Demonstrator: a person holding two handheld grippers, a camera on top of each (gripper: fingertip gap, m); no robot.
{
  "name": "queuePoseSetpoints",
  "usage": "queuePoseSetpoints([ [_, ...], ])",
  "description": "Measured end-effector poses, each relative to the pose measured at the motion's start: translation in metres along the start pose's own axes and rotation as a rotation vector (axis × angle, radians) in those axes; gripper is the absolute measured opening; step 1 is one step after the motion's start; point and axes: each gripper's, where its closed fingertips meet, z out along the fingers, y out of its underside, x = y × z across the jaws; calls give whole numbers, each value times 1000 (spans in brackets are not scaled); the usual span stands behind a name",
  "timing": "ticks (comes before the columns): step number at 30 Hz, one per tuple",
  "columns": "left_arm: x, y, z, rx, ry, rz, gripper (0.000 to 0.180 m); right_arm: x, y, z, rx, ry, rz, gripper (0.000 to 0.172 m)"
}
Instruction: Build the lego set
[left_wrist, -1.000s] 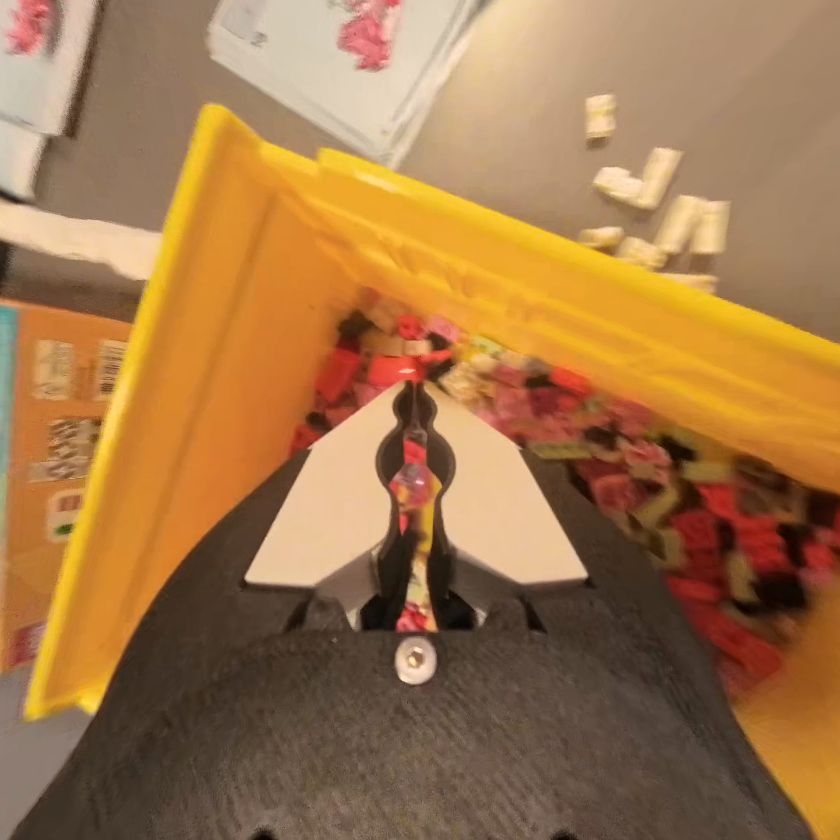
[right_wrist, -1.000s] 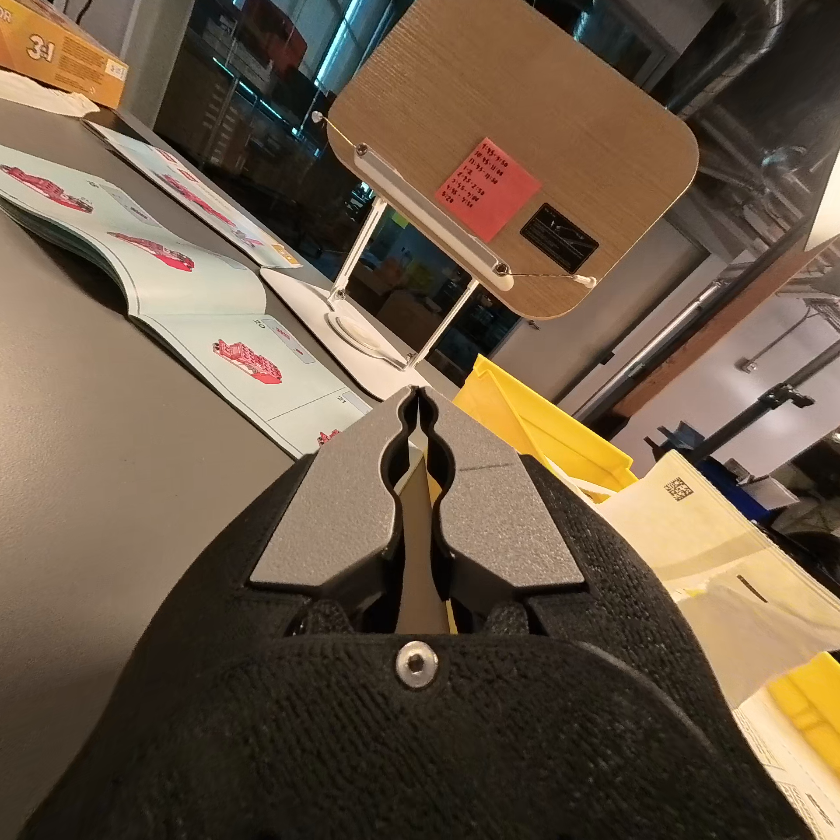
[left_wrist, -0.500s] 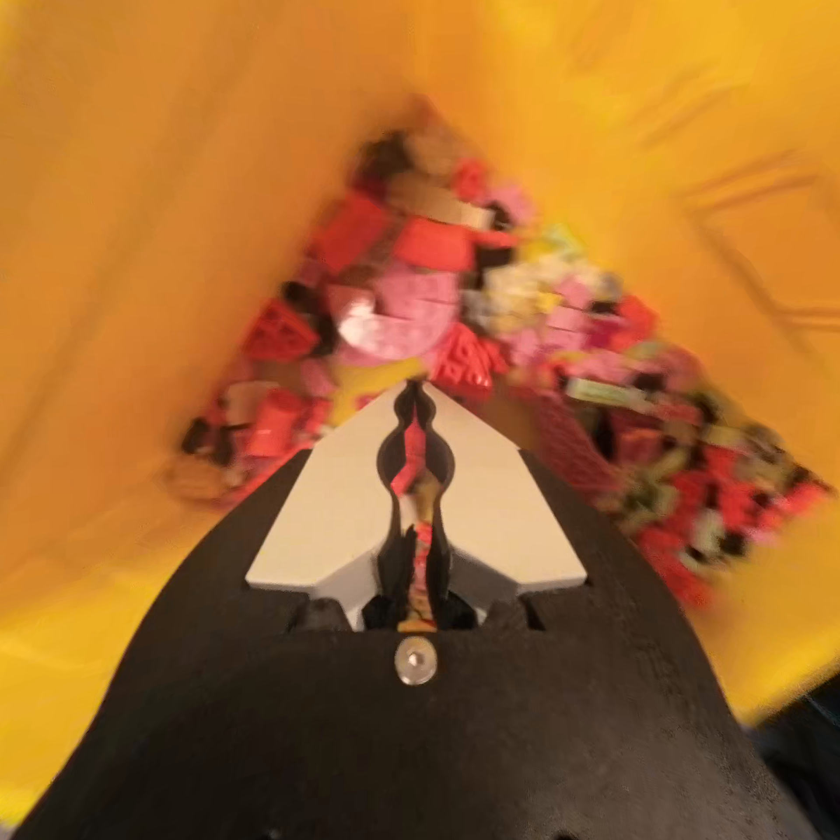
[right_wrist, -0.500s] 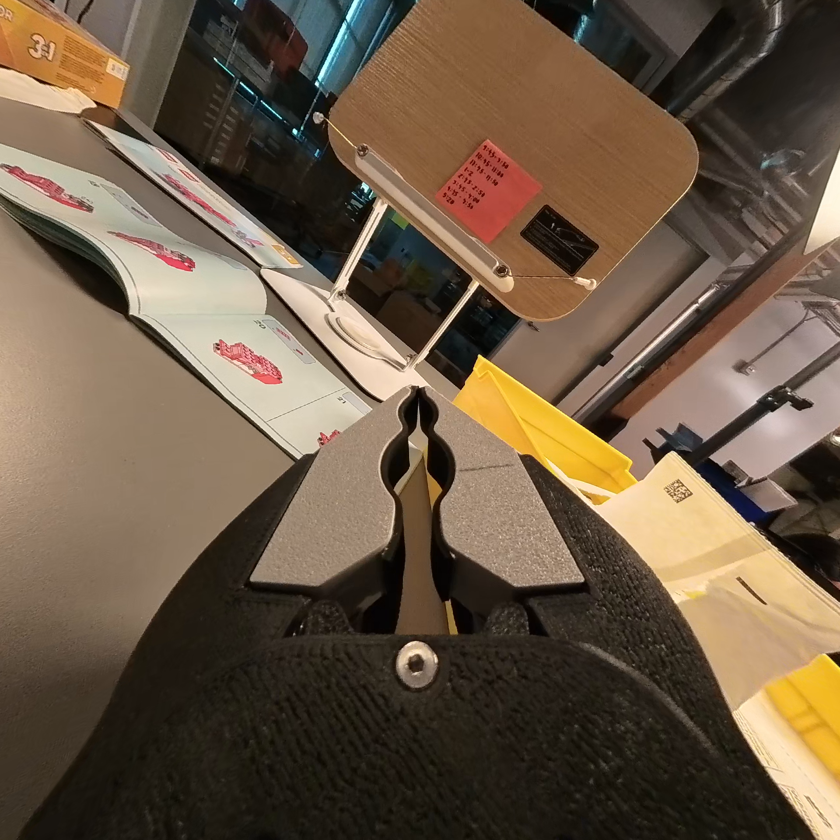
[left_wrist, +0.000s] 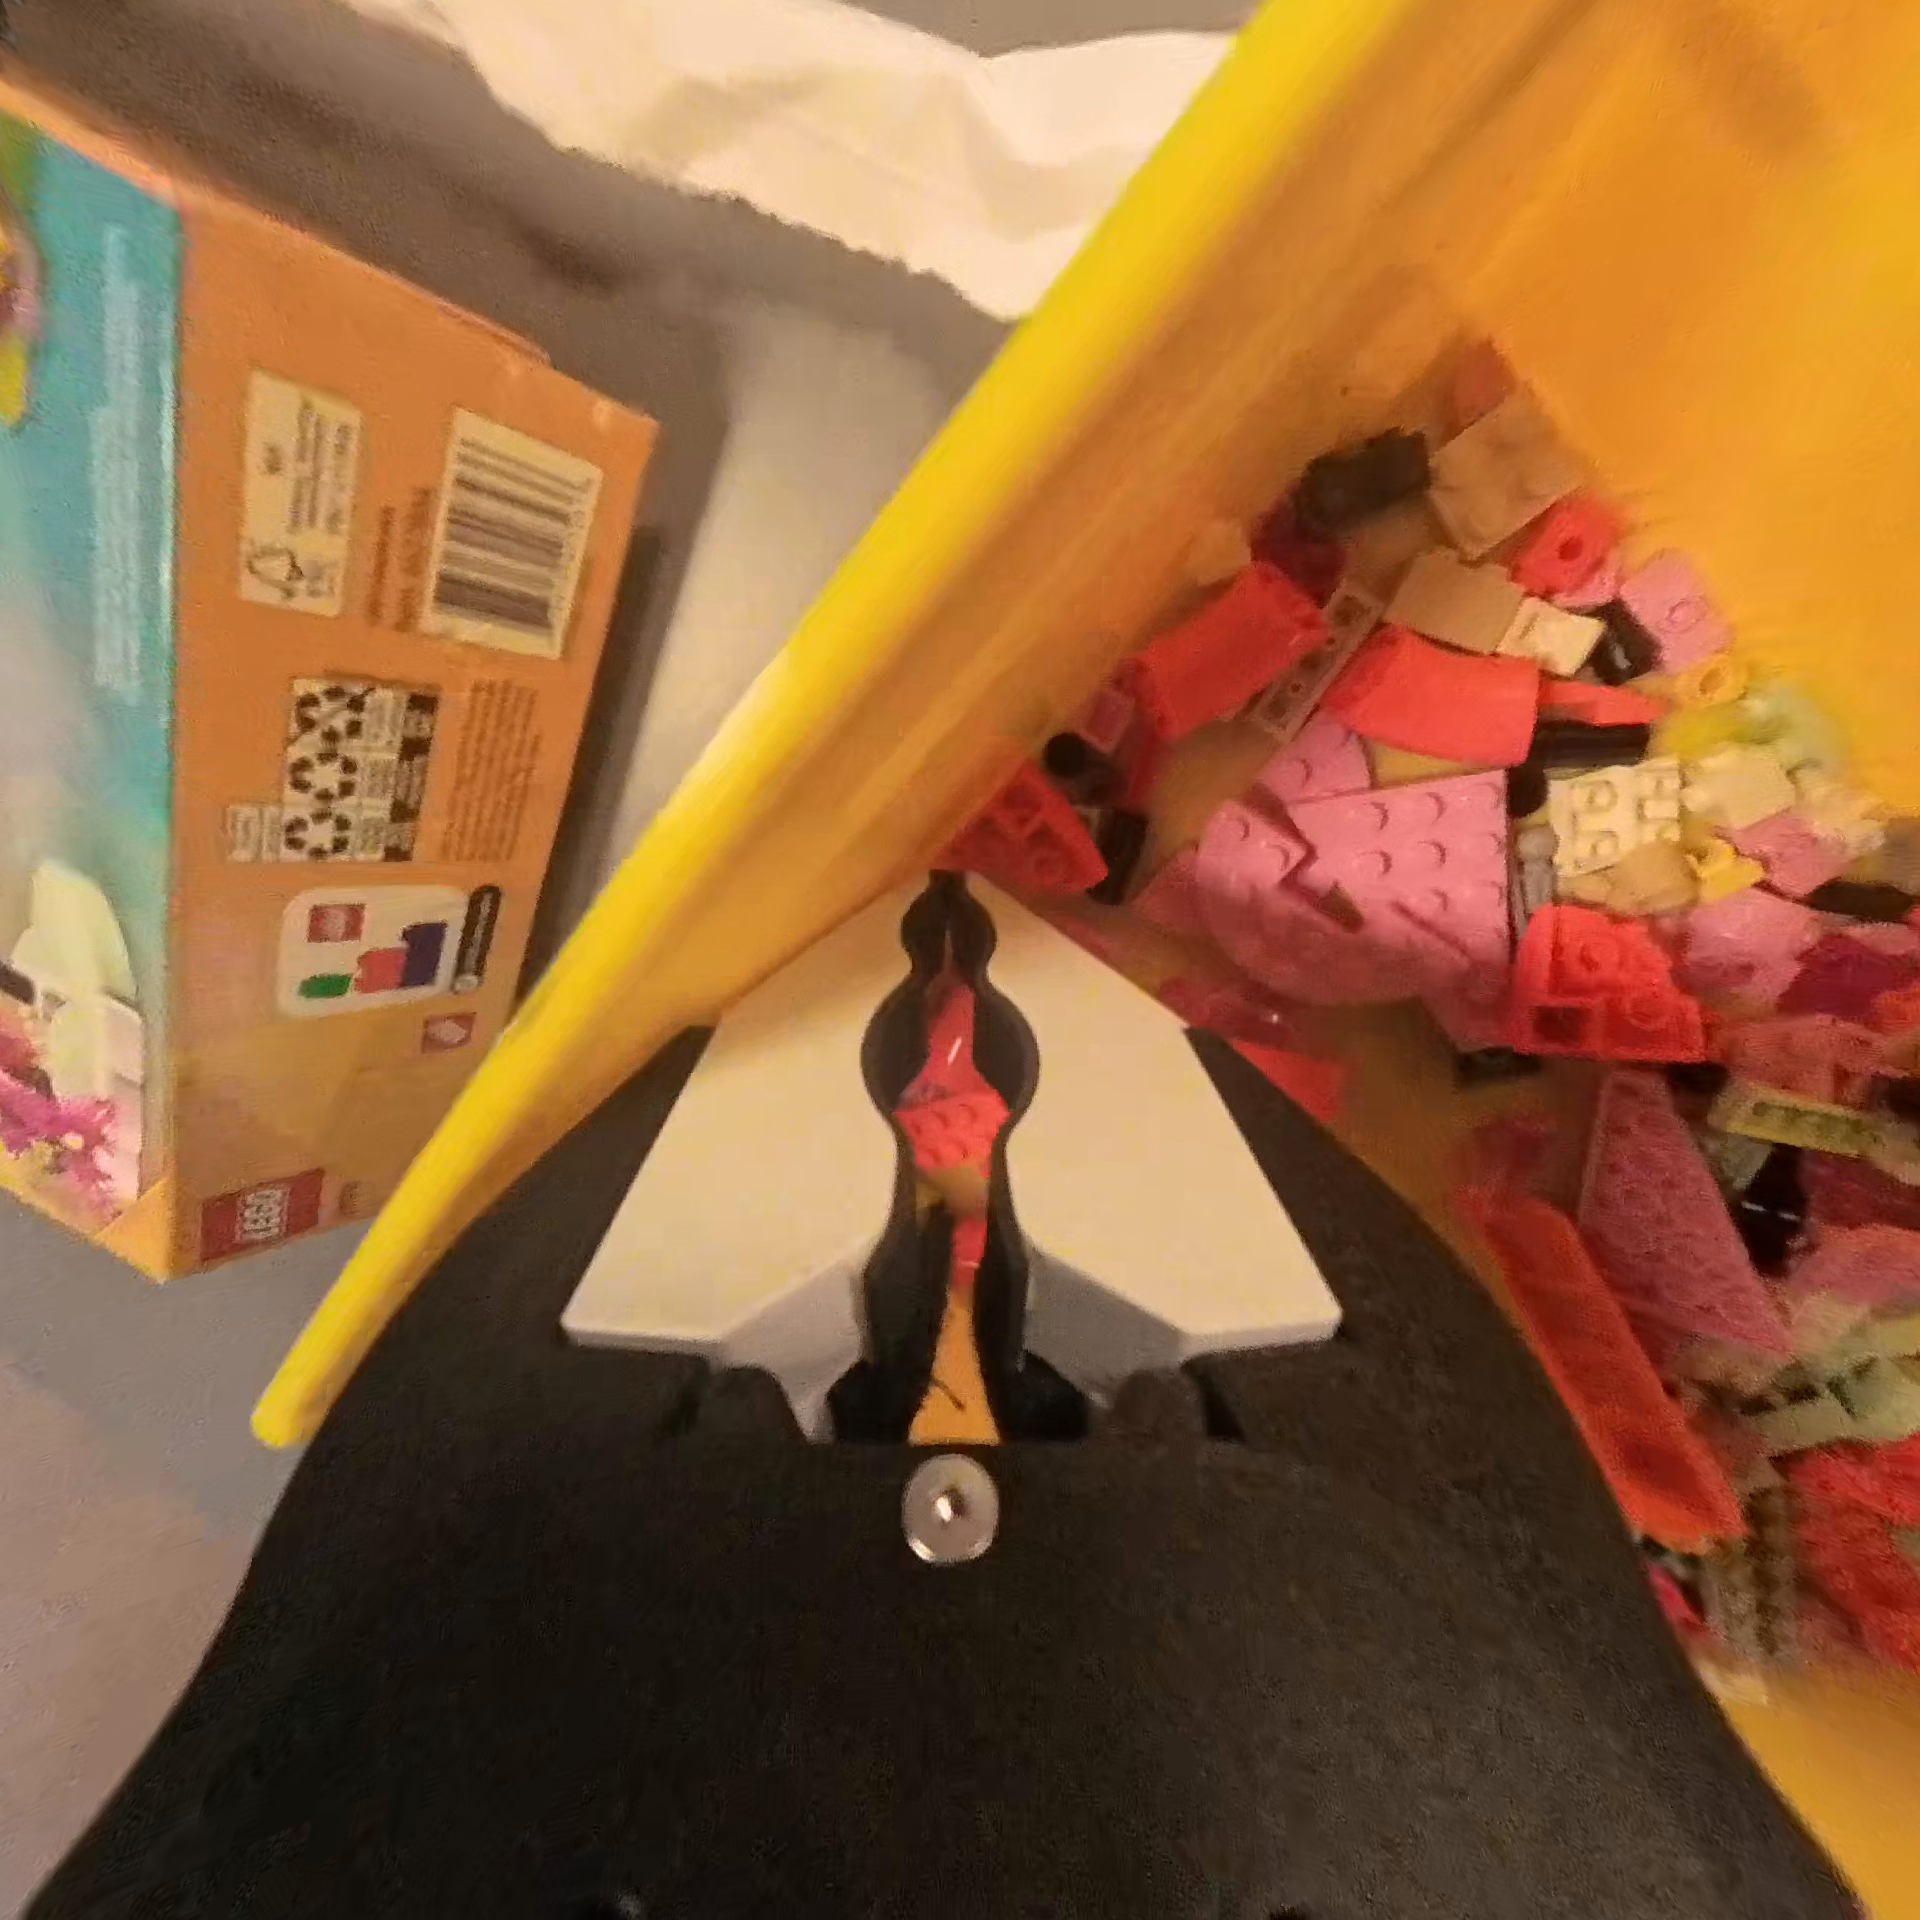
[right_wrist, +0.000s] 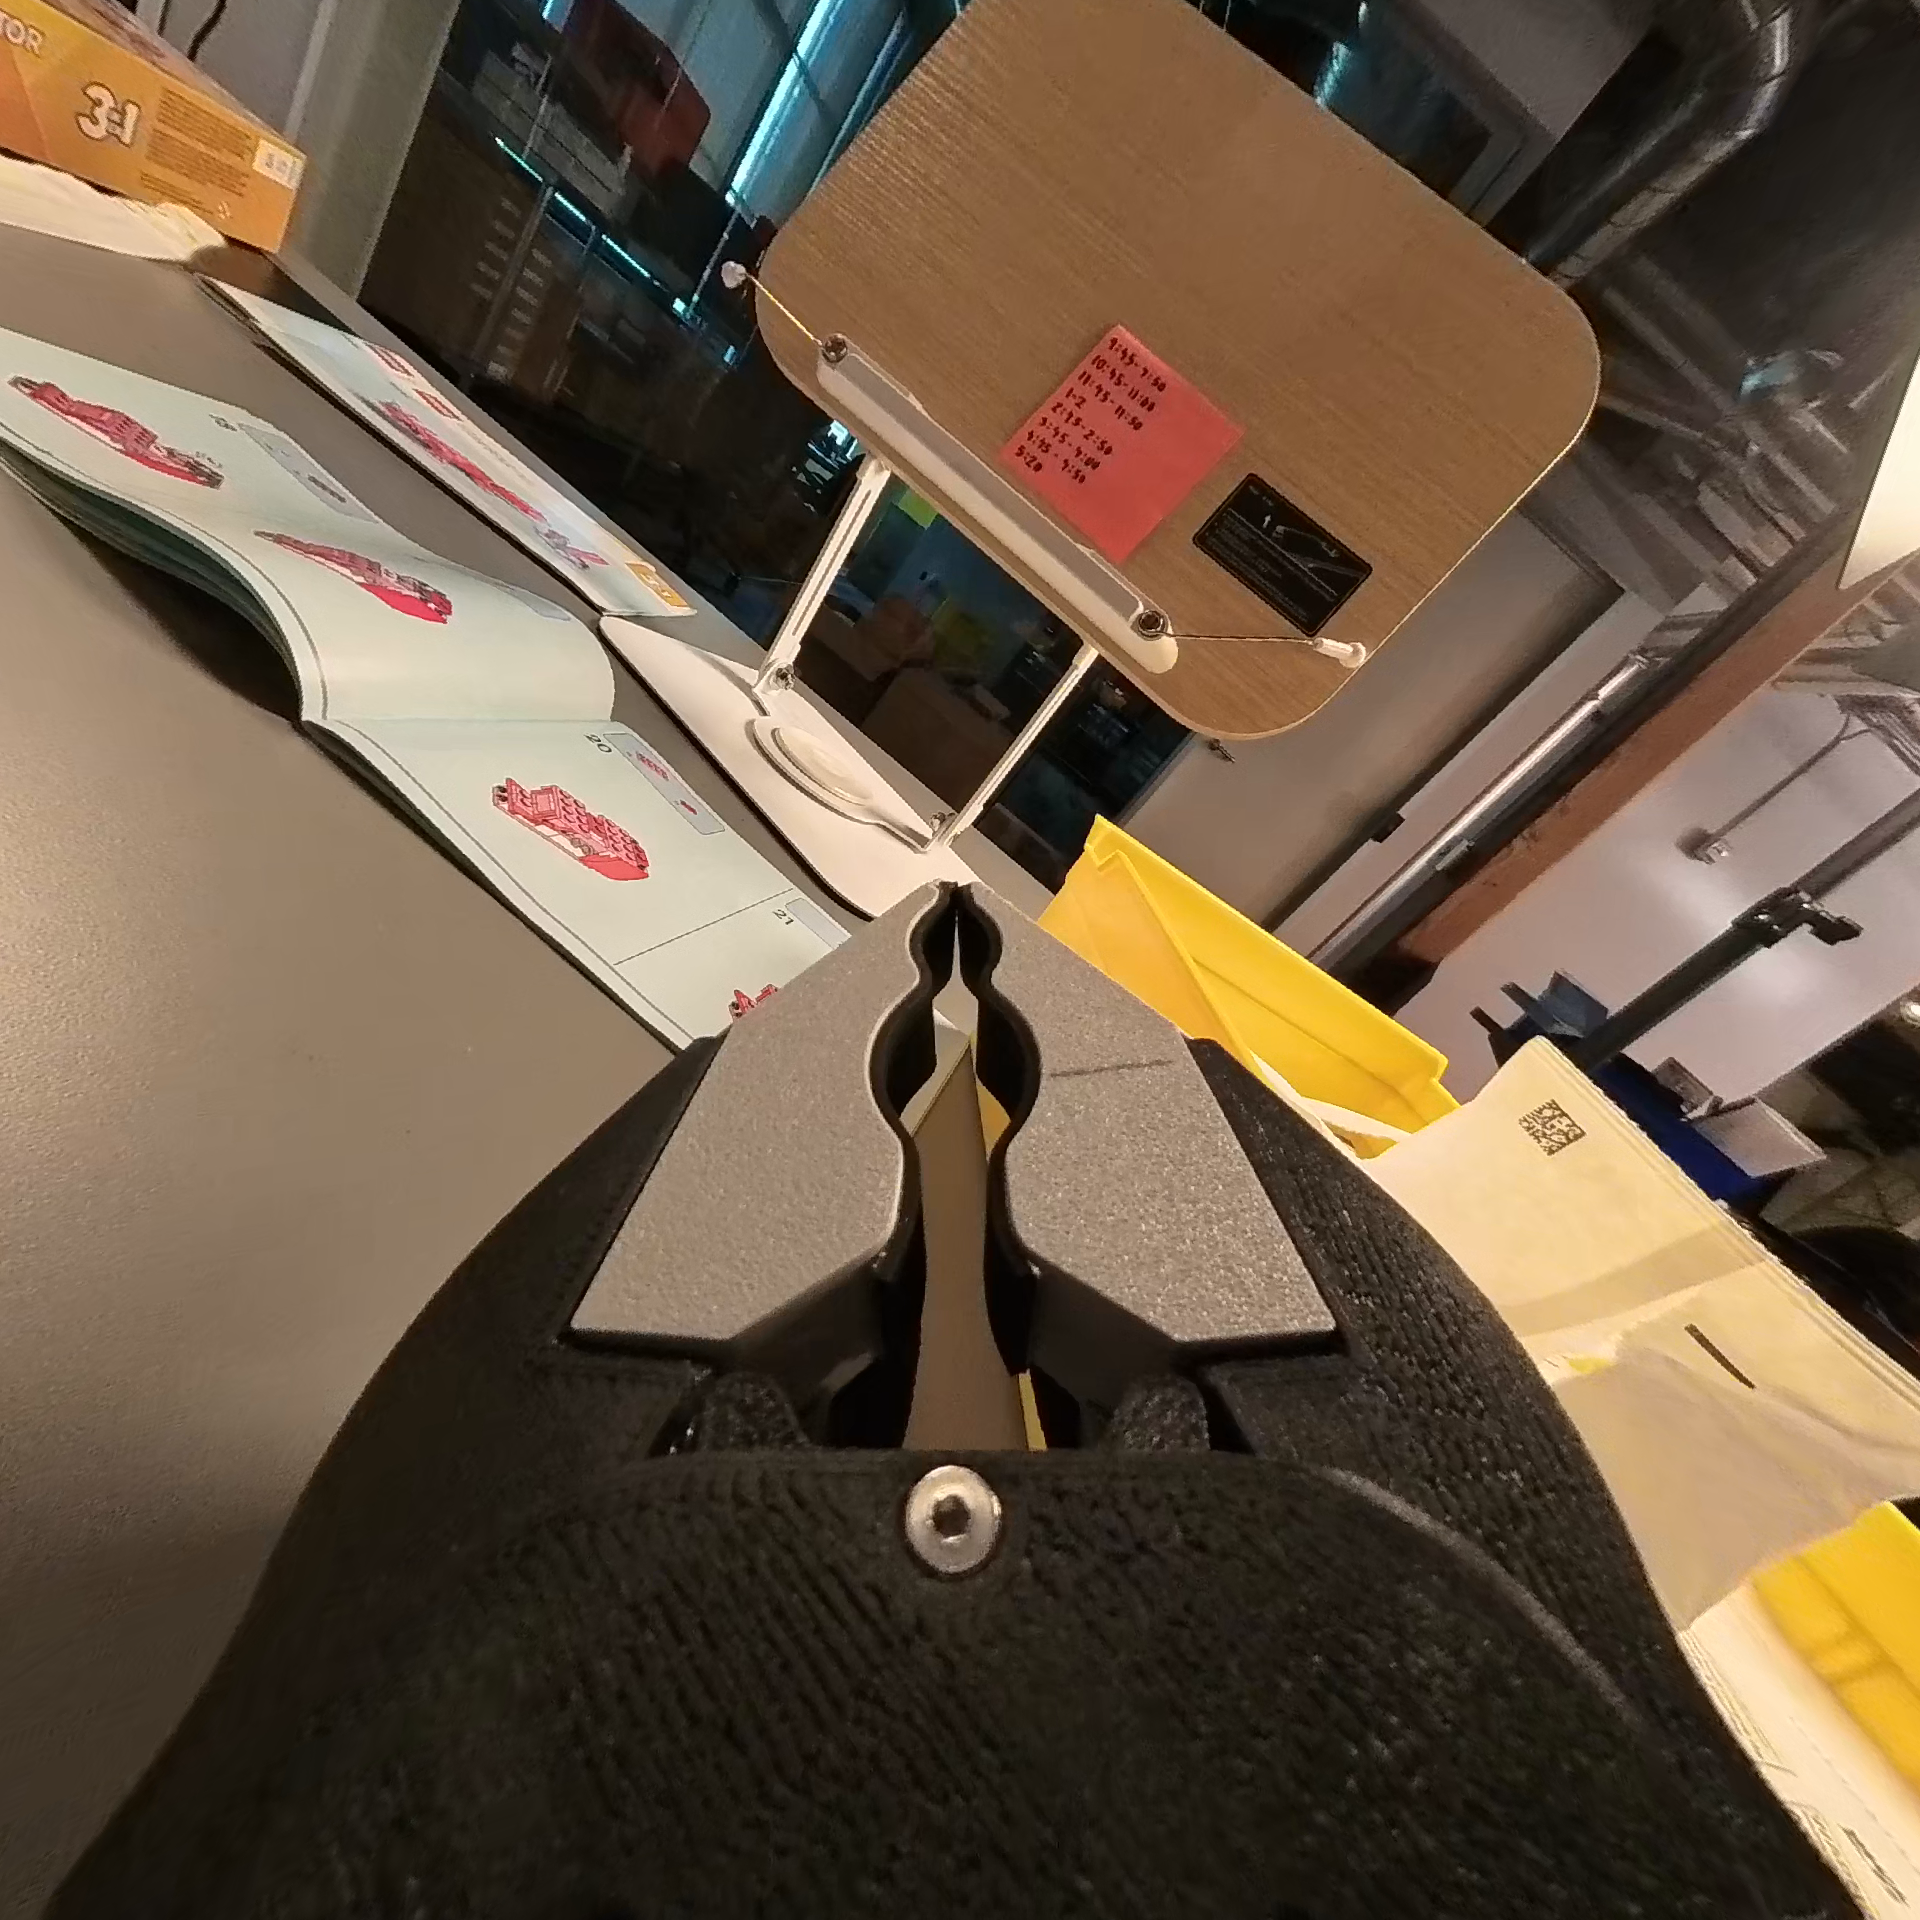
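My left gripper (left_wrist: 948, 883) has white fingers (left_wrist: 1122, 1122) and is shut, with nothing between the tips. It is inside a yellow bin (left_wrist: 1039, 499), close to its left wall, just above a heap of loose toy bricks (left_wrist: 1455, 831). A red wedge brick (left_wrist: 1023, 831) lies right at the tips, and a large pink plate (left_wrist: 1382, 873) lies to its right. Red bricks show through the gap behind the tips. My right gripper (right_wrist: 954, 894) has grey fingers (right_wrist: 790, 1164), is shut and empty, and sits low over the dark table (right_wrist: 208, 1039).
An orange toy box (left_wrist: 343, 727) stands left of the bin, with white paper (left_wrist: 831, 135) behind it. In the right wrist view, open instruction booklets (right_wrist: 436, 665), a wooden book stand (right_wrist: 1174, 343), a yellow bin (right_wrist: 1247, 997) and a pale paper bag (right_wrist: 1662, 1299) lie ahead. Left tips to right tips: about 50 centimeters. The large pink plate (left_wrist: 1382, 873) lies some 7 centimeters from my left tips, 45 centimeters from my right tips.
The left gripper went down into the bin, then swung left toward its wall, so the orange box came into view. It stayed shut. The right gripper has not moved.
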Motion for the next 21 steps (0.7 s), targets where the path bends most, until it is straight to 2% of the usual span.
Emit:
queuePoseSetpoints([
  [2, 2, -1, 0, -3, -8, 18, 0, 0, 0, 0, 2, -1, 3, 0],
  [8, 45, 43, -14, -256, 255, 81, 0, -1, -1, 0, 10, -9, 9, 0],
  [10, 33, 42, -18, -234, 209, 42, 0, -1, -1, 0, 12, -13, 14, 0],
  [14, 21, 30, -22, -155, 212, -110, 1, -1, -2, 0, 15, -15, 16, 0],
  [18, 28, 30, -21, -192, 295, -356, 6, -1, -2, -1, 18, -13, 19, 0],
  [21, 37, 35, -22, -245, 359, -437, 6, -1, -2, -1, 20, -14, 21, 0],
])
